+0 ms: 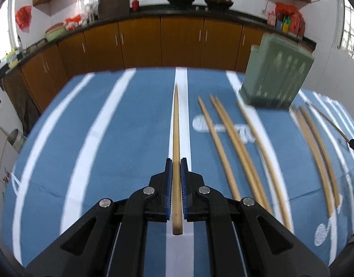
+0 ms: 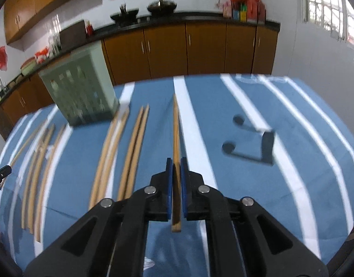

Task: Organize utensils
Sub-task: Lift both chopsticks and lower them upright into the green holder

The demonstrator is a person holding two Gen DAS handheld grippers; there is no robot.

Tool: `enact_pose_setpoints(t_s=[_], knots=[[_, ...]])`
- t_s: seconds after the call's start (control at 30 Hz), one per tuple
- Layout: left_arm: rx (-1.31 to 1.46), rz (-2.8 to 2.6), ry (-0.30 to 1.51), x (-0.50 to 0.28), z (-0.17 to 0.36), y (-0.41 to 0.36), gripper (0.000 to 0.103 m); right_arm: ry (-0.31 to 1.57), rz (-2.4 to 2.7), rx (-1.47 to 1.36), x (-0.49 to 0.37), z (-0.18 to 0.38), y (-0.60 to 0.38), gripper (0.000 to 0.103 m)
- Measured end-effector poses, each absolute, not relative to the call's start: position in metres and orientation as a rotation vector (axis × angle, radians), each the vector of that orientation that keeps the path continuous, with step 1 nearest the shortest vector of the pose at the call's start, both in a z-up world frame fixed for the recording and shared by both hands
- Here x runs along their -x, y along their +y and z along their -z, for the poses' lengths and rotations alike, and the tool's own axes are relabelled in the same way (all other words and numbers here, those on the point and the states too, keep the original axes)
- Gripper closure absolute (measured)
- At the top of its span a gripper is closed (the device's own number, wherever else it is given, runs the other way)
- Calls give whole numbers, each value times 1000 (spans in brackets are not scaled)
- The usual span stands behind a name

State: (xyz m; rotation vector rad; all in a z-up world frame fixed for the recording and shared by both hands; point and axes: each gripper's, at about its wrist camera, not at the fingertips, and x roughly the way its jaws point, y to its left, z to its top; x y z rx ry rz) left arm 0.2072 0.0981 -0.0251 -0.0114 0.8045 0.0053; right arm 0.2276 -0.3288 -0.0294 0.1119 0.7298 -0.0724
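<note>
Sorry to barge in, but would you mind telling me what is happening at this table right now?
A person is sorting chopsticks with a handheld gripper in each hand. The left gripper is shut on one wooden chopstick, and the right gripper is shut on another chopstick. More loose chopsticks lie on the blue striped tablecloth near the green utensil holder, which stands upright.

Matt wooden chopsticks (image 1: 237, 147) lie on a matt blue cloth (image 1: 107, 138); the holder (image 1: 276, 76) looks like dull green plastic.
</note>
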Motion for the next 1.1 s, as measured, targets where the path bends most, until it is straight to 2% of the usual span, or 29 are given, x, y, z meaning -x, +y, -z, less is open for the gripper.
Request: enact_pose_setpoints(t_s=[0.43, 0.8, 1.1], knots=[[86, -31, 542, -196, -73, 114, 96, 441, 77, -141, -209, -63, -343, 95], [76, -45, 501, -208, -97, 114, 96, 387, 65, -144, -218, -91, -346, 95], [87, -7, 348, -215, -167, 100, 96, 189, -46, -205, -231, -183, -331, 95]])
